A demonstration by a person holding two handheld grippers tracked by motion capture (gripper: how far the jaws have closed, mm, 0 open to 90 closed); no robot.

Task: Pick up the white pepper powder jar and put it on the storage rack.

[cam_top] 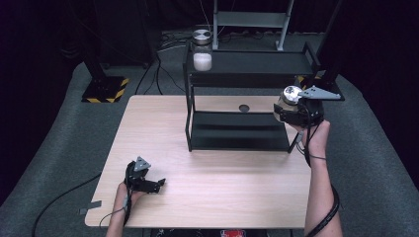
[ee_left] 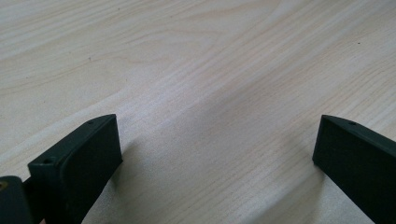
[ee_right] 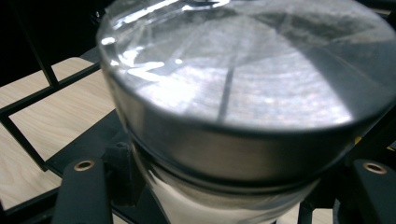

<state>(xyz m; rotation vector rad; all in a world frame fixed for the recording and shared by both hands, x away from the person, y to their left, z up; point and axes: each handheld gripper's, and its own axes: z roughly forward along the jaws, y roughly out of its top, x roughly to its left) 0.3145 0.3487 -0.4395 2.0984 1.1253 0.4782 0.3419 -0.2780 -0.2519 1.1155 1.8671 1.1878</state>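
Nearest, at the front left of the wooden table (cam_top: 207,187), the left gripper (cam_top: 159,184) rests low over the board in the person's left hand (cam_top: 129,192), its jaws spread wide with nothing but bare wood grain between them in the left gripper view. Farther on, at the right end of the black two-tier shelf (cam_top: 247,129), the right gripper (cam_top: 281,112) is raised in the right hand (cam_top: 316,136) and pinches a glass jar (cam_top: 289,98) with a silver metal lid (ee_right: 243,93); white contents show under the lid in the right gripper view, and the jar is off the table, beside the shelf's right posts. Farthest back, a second jar (cam_top: 202,49) with white contents stands upright on the left corner of the top tier
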